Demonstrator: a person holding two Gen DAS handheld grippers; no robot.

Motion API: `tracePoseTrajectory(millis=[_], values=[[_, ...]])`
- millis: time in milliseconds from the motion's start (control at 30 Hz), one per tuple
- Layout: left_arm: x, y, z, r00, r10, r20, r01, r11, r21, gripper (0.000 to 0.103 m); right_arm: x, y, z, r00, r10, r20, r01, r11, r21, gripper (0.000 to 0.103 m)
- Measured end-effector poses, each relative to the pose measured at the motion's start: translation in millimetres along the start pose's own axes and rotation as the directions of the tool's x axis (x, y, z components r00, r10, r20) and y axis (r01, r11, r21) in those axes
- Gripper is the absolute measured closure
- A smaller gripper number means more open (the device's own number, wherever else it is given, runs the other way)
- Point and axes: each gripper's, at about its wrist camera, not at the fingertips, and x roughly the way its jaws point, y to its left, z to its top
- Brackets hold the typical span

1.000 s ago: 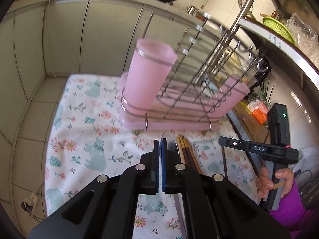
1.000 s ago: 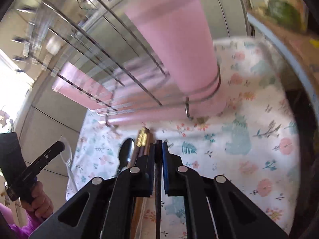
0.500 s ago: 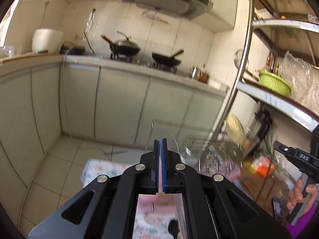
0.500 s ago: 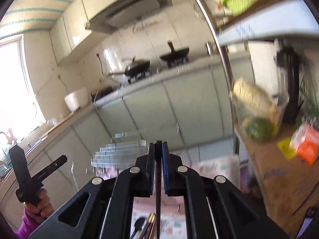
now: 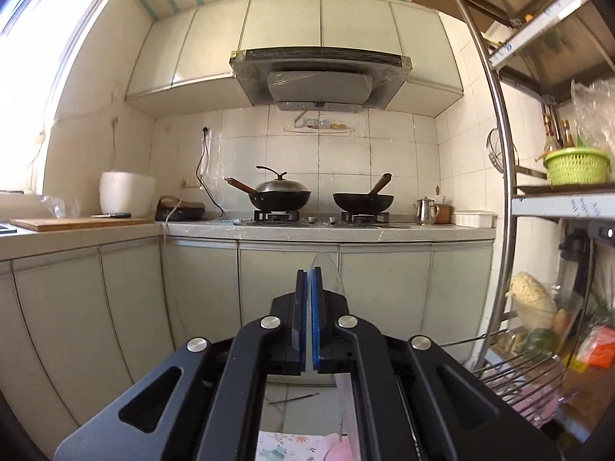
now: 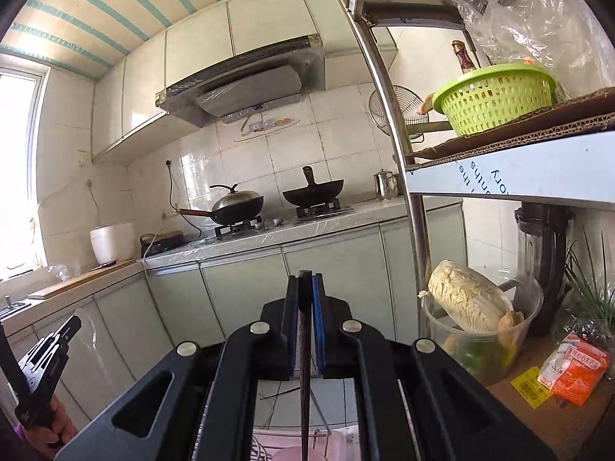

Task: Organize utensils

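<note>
My left gripper (image 5: pixel 309 280) is raised and faces the far kitchen wall, its pads pressed onto a clear plastic spoon (image 5: pixel 329 274); the rounded bowl of the spoon stands up past the fingertips and a little to the right of them, and its handle runs back down between the arms. My right gripper (image 6: pixel 305 284) is pinched tight too, on a dark chopstick (image 6: pixel 305 365) whose thin shaft lies straight along the slot between the blue pads and drops toward the bottom of the frame.

Below the right gripper I can just see the pink utensil cup (image 6: pixel 292 454) and a bit of the pink tray with its wire loops. In the left wrist view the wire prongs of the dish rack (image 5: pixel 519 372) show at lower right, and a strip of the floral tablecloth (image 5: pixel 284 446) sits at the bottom edge between the arms.

The left gripper also appears in the right wrist view, low at the left edge, held in the person's hand (image 6: pixel 57 428).

Ahead, the stove counter carries a lidded wok (image 5: pixel 280 196) and an open wok (image 5: pixel 363 200), with the range hood (image 5: pixel 321 77) above. A green basket (image 6: pixel 496 96) sits on the metal shelf at right, and a cabbage (image 6: pixel 465 301) lies in a clear tub beneath it.
</note>
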Motion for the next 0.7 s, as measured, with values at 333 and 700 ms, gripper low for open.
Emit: tracePoseTrajectory(millis=[333, 700], values=[[7, -3, -61, 0.984, -0.068, -0.163, 0.068, 0.998, -0.003, 0.102, 29, -15, -62, 0.977, 0.004, -0.215, 0.004, 0.999, 0.033, 0.096], [11, 20, -85, 0.929, -0.153, -0.338, 0.11, 0.984, -0.141, 0.102, 37, -22, -98, 0.93, 0.029, -0.365, -0.002, 0.997, 0.074, 0.096]])
